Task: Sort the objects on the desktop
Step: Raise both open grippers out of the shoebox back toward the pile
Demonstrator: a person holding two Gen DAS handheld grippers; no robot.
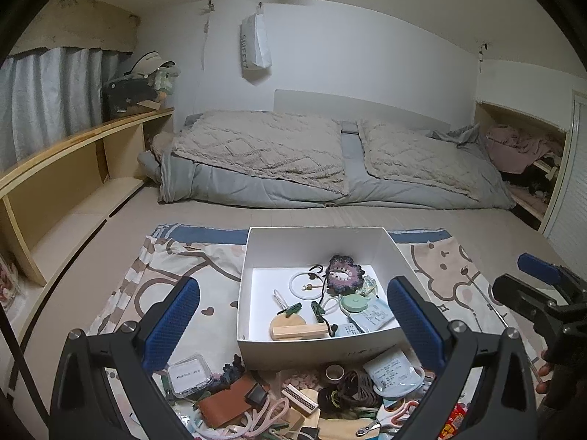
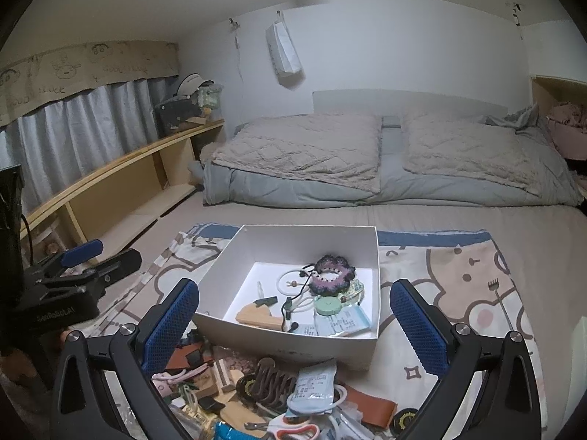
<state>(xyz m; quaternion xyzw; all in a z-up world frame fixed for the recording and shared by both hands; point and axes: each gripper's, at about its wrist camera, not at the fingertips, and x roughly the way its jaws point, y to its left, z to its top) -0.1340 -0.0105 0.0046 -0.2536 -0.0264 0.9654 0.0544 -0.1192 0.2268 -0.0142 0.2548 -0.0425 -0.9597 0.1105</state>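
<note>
A white open box (image 1: 256, 253) (image 2: 367, 348) stands on a patterned cloth and holds several small items: a purple crocheted ring (image 1: 343, 275) (image 2: 332, 270), a white ring (image 1: 306, 286), a green round case (image 1: 354, 302) (image 2: 332, 306), wooden pieces (image 1: 297, 330) (image 2: 256, 317), clips and packets. In front of it lies a pile of loose objects (image 1: 293, 396) (image 2: 264, 392): brown leather pieces, a clear plastic case (image 1: 189, 376), a brown hair claw (image 2: 269, 381), scissors (image 1: 396, 414) (image 2: 293, 427). My left gripper (image 1: 293, 326) is open and empty above the pile. My right gripper (image 2: 293, 324) is open and empty too.
The patterned cloth (image 1: 205, 275) (image 2: 458, 278) lies on a beige bed. Folded grey and beige bedding (image 1: 293, 161) (image 2: 367, 161) lies behind. A wooden shelf (image 1: 73, 168) runs along the left. The other gripper shows at the right edge of the left view (image 1: 539, 293) and the left edge of the right view (image 2: 80, 267).
</note>
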